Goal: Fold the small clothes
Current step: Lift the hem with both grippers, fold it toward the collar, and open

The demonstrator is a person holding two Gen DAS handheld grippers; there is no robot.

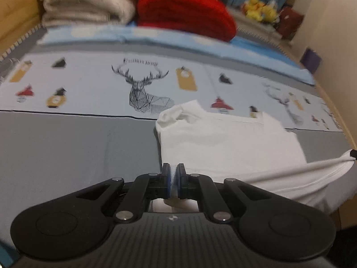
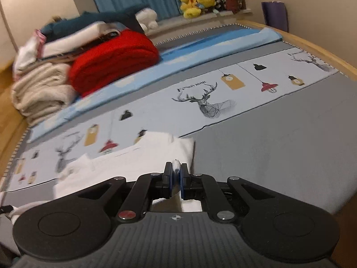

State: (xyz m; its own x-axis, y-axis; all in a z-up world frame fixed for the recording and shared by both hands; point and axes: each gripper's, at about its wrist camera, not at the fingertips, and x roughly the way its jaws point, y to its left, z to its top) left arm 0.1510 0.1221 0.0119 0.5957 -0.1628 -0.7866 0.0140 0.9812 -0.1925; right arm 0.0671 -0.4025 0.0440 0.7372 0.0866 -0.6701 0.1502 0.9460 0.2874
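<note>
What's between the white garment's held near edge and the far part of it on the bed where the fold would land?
Nothing visible. The left gripper and right gripper each pinch the white garment at its near edge. The far part lies bare on the grey bedsheet; the red blanket sits well behind.

The left gripper (image 1: 173, 174) points forward and downward, its two black fingers drawn almost together with white cloth (image 1: 223, 147) pinched between the blue pads. The right gripper (image 2: 176, 174) is tilted downward the same way, its fingers likewise closed on a bunched edge of that cloth.
</note>
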